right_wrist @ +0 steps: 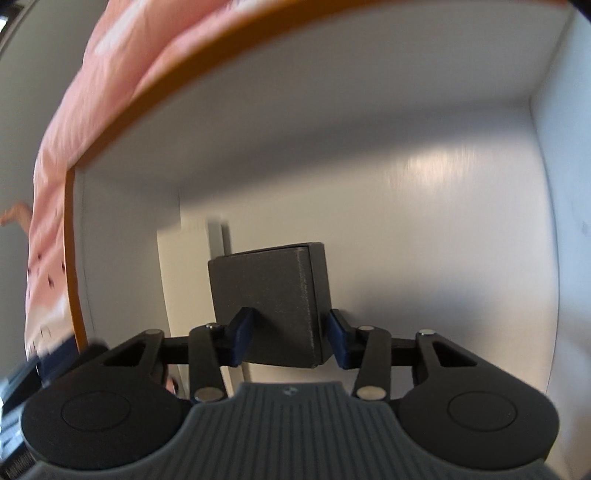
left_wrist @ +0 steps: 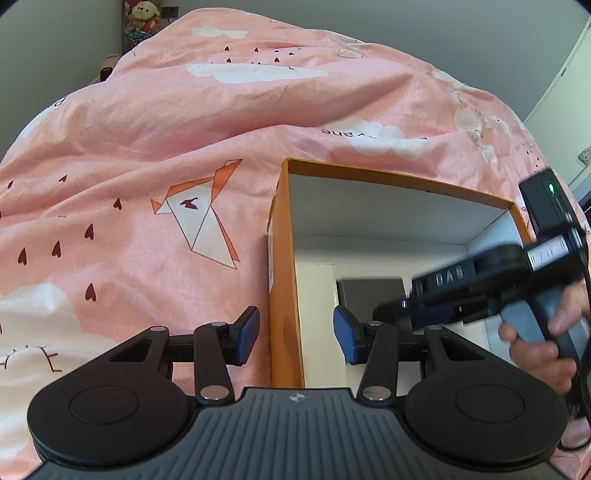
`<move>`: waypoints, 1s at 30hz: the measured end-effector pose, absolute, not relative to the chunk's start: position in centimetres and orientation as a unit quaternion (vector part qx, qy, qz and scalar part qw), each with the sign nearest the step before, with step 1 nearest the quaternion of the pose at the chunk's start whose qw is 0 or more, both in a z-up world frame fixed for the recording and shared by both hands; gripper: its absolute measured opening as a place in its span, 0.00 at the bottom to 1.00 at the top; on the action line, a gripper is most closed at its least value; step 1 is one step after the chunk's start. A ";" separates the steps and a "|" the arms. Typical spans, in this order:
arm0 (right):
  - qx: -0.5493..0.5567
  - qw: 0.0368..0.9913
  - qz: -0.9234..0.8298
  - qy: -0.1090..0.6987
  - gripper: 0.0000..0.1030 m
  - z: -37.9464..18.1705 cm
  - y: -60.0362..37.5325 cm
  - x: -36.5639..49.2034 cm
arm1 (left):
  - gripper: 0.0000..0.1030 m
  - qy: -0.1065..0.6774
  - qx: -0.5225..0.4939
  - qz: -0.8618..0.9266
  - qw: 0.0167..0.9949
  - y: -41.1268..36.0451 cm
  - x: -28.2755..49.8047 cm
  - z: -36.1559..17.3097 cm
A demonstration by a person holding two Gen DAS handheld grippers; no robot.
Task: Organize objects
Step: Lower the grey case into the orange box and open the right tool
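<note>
An orange box (left_wrist: 388,181) with a white inside lies open on a pink bedspread (left_wrist: 147,147). My left gripper (left_wrist: 297,334) straddles the box's left wall (left_wrist: 286,295), one blue pad outside and one inside, open, with a gap on both sides. In the right wrist view my right gripper (right_wrist: 291,332) reaches down into the orange box (right_wrist: 221,62) over a small black box (right_wrist: 266,295). Its right pad meets the black box's side, while the left finger lies across its broad face. Whether the pads press on it I cannot tell.
A flat white box (left_wrist: 317,288) stands inside against the left wall, beside the black box (left_wrist: 369,291). A hand (left_wrist: 543,343) holds the right tool's blurred black body (left_wrist: 480,273) over the box's right side. A plush toy (left_wrist: 142,18) sits at the far left.
</note>
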State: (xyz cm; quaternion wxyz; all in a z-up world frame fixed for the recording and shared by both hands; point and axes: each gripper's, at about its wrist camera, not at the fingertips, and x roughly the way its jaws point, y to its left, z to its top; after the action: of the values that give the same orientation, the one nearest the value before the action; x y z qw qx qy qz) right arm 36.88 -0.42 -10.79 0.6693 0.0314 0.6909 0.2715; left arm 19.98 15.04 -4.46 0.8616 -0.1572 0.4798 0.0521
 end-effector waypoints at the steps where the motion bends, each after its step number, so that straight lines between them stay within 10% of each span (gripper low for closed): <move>1: 0.031 0.674 0.272 0.686 0.44 -10.6 -0.1 37.3 | 0.51 0.479 -0.157 0.051 0.862 15.1 20.1 -4.5; 26: 0.133 0.726 0.202 0.644 0.35 -10.4 -0.8 39.5 | 0.47 0.472 -0.163 0.053 0.865 15.6 21.6 -4.3; 30: 0.111 0.724 0.233 0.640 0.47 -9.8 -1.0 39.0 | 0.47 0.468 -0.160 0.055 0.868 15.7 21.1 -3.9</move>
State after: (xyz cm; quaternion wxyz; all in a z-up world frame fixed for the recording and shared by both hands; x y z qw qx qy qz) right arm 38.98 -0.99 -9.82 0.7240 0.1113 0.6397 0.2329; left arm 21.13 15.74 -3.93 0.8676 -0.1599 0.4677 0.0551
